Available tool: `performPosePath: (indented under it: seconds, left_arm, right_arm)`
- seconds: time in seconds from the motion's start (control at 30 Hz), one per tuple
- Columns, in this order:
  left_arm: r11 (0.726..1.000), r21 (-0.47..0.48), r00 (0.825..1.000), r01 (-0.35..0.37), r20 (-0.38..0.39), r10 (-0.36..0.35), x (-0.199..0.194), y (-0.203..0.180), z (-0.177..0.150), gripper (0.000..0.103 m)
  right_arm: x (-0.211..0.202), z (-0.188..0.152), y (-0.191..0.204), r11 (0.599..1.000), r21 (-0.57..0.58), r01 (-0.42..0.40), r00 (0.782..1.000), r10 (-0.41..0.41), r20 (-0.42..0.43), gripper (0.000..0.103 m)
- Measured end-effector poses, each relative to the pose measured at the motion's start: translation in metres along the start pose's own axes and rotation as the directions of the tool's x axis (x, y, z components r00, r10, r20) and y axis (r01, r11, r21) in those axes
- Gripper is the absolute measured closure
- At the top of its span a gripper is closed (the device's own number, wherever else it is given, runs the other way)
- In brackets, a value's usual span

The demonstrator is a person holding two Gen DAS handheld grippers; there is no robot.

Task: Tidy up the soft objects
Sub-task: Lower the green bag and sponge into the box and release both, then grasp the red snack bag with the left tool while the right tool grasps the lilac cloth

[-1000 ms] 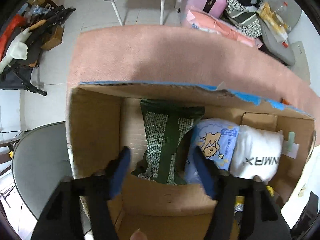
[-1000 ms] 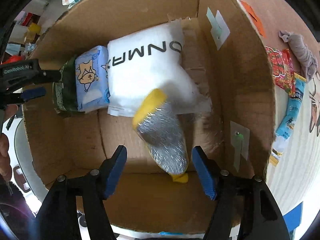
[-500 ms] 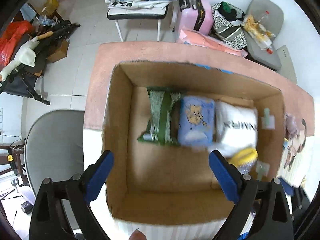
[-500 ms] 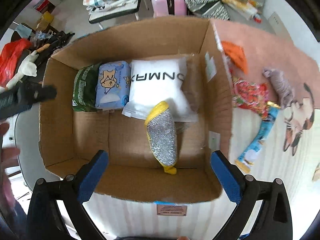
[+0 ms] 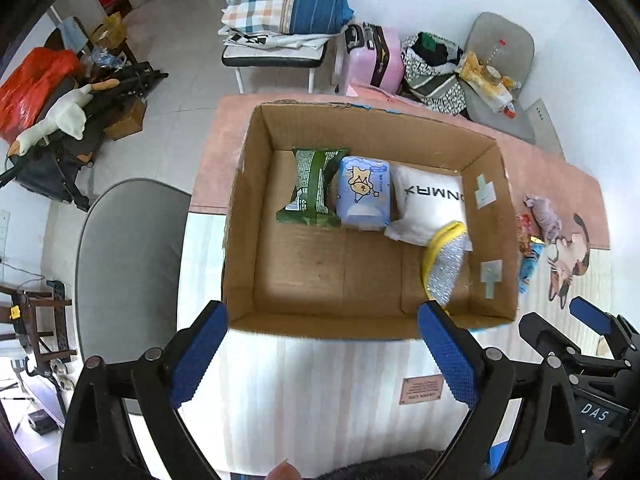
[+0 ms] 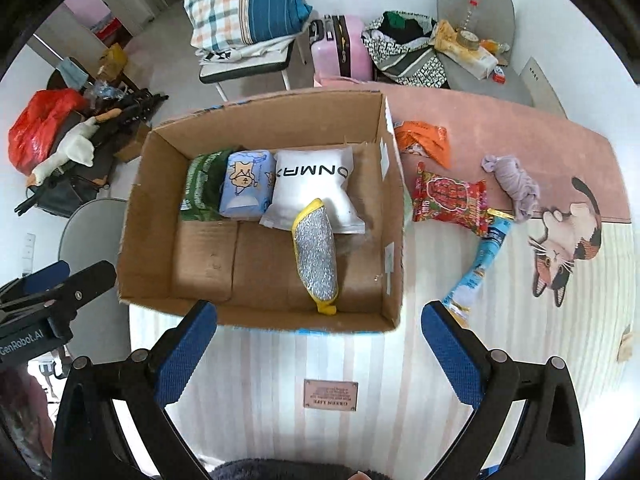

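Observation:
An open cardboard box [image 5: 240, 216] [image 6: 136, 216] stands on a rug. Inside, along the far wall, lie a green pack [image 5: 314, 186] [image 6: 200, 188], a blue tissue pack [image 5: 364, 196] [image 6: 246, 184] and a white pillow pack [image 5: 430, 200] [image 6: 316, 188]. A silver-and-yellow sponge [image 5: 444, 266] [image 6: 316, 256] leans on the white pack. My left gripper [image 5: 322, 350] is open and empty, above the box's near edge. My right gripper [image 6: 318, 352] is open and empty, also above the near edge.
On the rug right of the box lie an orange bag [image 6: 424, 140], a red snack pack [image 6: 450, 198], a blue tube pack [image 6: 480, 268] and a lilac cloth [image 6: 514, 180]. A grey chair [image 5: 128, 264] stands left of the box. A bench, pink suitcase [image 6: 340, 52] and clutter stand behind.
Both grippers have pulled up and back out of the box and opened wider. The sponge stays in the box against the white pack.

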State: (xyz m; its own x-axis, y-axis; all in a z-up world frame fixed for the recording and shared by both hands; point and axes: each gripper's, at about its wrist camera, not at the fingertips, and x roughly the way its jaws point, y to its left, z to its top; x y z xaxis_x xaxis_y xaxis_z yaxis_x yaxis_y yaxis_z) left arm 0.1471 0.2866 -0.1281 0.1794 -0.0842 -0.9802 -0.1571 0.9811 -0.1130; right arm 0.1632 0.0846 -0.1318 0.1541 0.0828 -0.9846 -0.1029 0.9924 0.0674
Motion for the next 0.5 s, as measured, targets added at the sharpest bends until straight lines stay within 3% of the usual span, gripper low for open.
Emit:
performPosePath:
  seconds: [0.3,0.5]
  left_arm:
    - [1.000,-0.005,0.997,0.003,0.073,-0.002,-0.038,-0.021,-0.010,0.006]
    - [0.998,0.058,0.990,-0.025,0.137,0.017,-0.052,-0.080,0.007,0.006]
  right_arm:
    - [-0.039,-0.015,-0.012,0.996,-0.004,-0.088,0.995,0.088,0.045,0.000]
    - [-0.046,0.002,-0.088,0.983,0.136,-0.121,0.992,0.113,0.063,0.000]
